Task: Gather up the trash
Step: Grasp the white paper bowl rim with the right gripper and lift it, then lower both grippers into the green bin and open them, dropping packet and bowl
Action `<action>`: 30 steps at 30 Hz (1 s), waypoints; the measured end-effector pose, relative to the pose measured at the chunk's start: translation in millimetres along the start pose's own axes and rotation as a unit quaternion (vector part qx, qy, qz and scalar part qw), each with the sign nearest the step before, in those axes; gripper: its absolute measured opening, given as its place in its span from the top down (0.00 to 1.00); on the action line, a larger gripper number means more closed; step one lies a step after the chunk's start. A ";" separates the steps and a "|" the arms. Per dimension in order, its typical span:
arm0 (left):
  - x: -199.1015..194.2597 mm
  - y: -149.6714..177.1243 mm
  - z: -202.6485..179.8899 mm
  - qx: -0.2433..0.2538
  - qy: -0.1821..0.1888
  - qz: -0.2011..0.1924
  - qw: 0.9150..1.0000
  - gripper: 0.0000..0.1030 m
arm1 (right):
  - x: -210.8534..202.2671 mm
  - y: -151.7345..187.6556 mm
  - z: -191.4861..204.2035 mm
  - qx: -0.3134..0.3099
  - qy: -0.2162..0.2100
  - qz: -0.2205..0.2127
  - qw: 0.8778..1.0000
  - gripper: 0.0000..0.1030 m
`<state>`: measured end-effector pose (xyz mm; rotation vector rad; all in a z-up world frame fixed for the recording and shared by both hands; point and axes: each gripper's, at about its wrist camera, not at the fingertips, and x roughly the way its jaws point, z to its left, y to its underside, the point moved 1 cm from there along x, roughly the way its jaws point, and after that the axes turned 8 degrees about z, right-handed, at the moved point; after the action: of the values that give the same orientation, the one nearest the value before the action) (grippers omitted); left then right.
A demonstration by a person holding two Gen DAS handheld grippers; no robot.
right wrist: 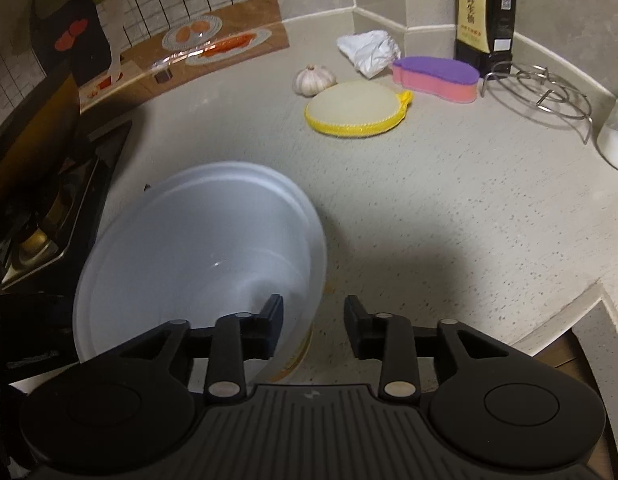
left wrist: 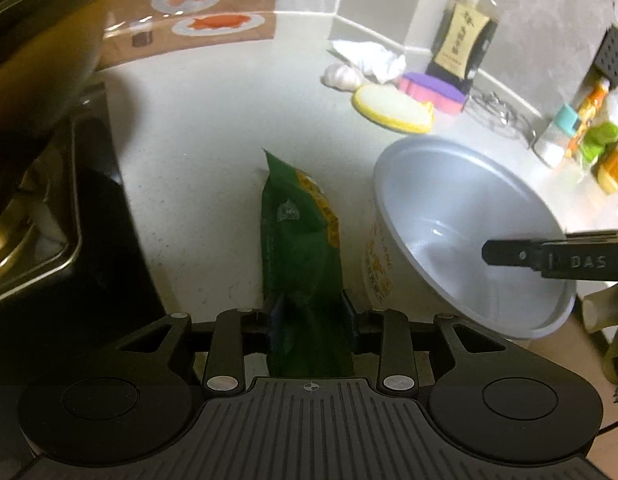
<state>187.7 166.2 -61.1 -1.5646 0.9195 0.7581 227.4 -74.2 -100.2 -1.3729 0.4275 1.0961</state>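
Note:
My left gripper (left wrist: 312, 316) is shut on a green snack wrapper (left wrist: 299, 236) that sticks out forward over the counter. Right of it an empty white instant-noodle cup (left wrist: 465, 240) is tilted, its opening toward me. My right gripper (right wrist: 313, 322) is open, with its left finger (right wrist: 271, 320) inside the cup (right wrist: 197, 248) and its right finger outside, so the jaws straddle the cup's rim. One right finger (left wrist: 509, 258) shows inside the cup in the left wrist view. A crumpled white tissue (right wrist: 369, 50) lies at the back by the wall.
On the counter (right wrist: 449, 184) lie a garlic bulb (right wrist: 313, 79), a yellow-rimmed scrubber (right wrist: 359, 108), a purple-pink sponge (right wrist: 439, 76), a wire trivet (right wrist: 541, 92) and a soy sauce bottle (right wrist: 487, 8). A stove with a wok (left wrist: 41, 80) stands left. Seasoning jars (left wrist: 581, 128) stand at right.

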 end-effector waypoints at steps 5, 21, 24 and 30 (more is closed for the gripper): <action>8.9 -7.9 -6.1 0.039 -0.016 0.015 0.999 0.59 | 1.6 3.3 5.8 -0.010 0.005 -0.009 1.000 0.57; 10.7 -10.3 9.3 0.051 0.048 0.013 0.998 0.63 | -7.0 12.9 3.9 0.098 -0.031 0.002 0.995 0.88; 2.7 -8.1 11.8 0.028 0.052 0.001 0.998 0.64 | -21.4 22.8 -7.1 0.126 -0.051 -0.015 0.991 0.92; -39.7 11.8 -12.4 0.046 0.019 -0.047 0.998 0.64 | -60.8 57.5 -33.7 0.129 -0.058 -0.071 0.987 0.93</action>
<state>157.8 159.4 -30.5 -1.5347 0.8903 0.6142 163.1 -137.0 -91.3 -1.0880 0.3667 0.9627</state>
